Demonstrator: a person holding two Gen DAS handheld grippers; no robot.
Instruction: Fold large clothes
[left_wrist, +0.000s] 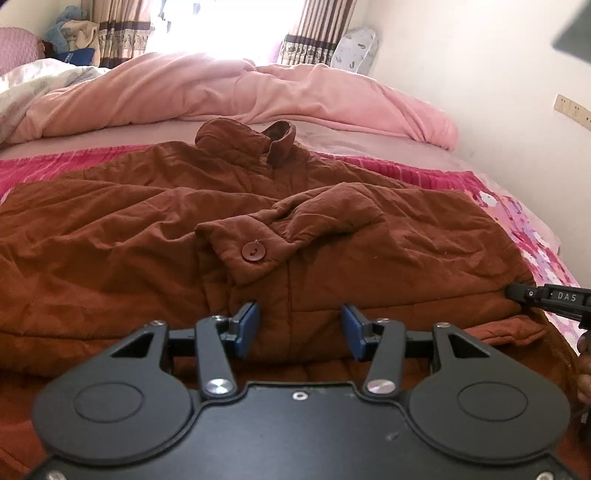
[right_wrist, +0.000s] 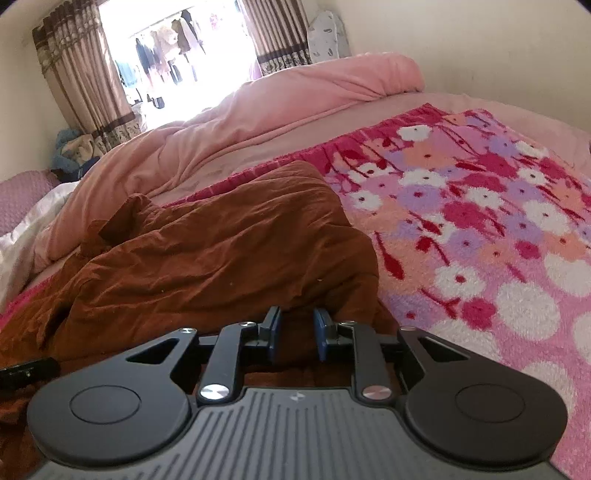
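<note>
Currently the brown padded jacket (left_wrist: 258, 236) lies spread on the floral blanket (right_wrist: 480, 229) on the bed, collar (left_wrist: 282, 142) toward the pink duvet (left_wrist: 229, 92) and curtained window (right_wrist: 173, 55), sleeves folded across the front, one button (left_wrist: 253, 253) showing. Left gripper (left_wrist: 299, 326) hangs over the hem, jaws apart, nothing pinched. Right gripper (right_wrist: 297, 330) sits at the jacket's right edge, jaws narrowly apart, fabric just ahead; cannot tell if the pads touch it.
</note>
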